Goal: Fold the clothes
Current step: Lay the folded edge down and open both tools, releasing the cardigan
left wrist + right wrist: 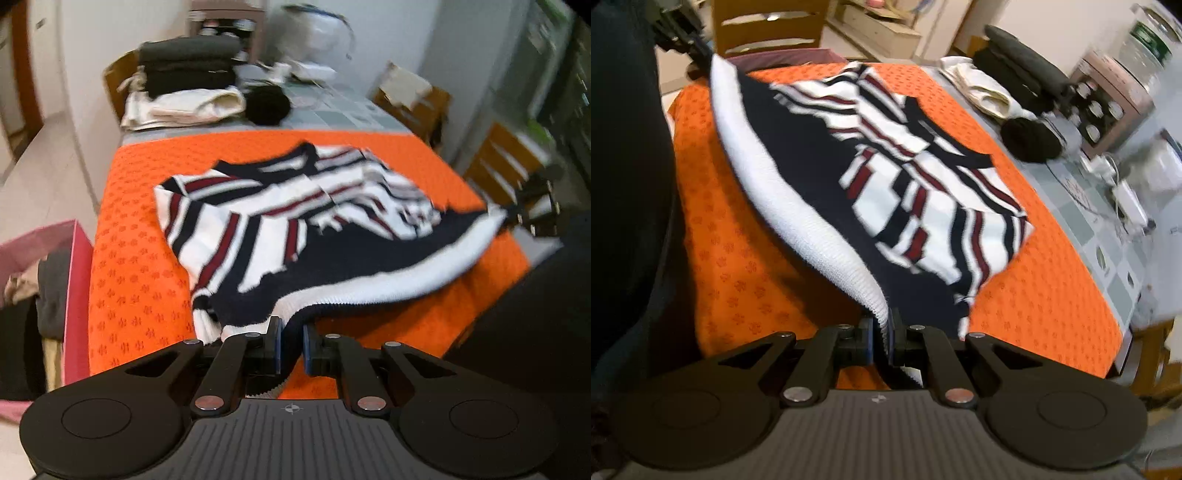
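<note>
On the orange worktop (pixel 140 229), sweater (pixel 280 221) lies mid-fold: sleeves already in, hem lifted. Left gripper (pixel 291 347) & right gripper (pixel 882 332) jaws both pinched on hem corners. Left: fold hem to far end, stack w/ pile (pixel 184 85).

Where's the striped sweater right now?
The striped sweater lies on the orange cloth, its white hem pinched by the left gripper and the right gripper.

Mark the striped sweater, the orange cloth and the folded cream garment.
striped sweater (pixel 295 206), left wrist view, on its striped body.
orange cloth (pixel 140 266), left wrist view, on a bare patch left of the sweater.
folded cream garment (pixel 192 105), left wrist view, on its top fold.
</note>
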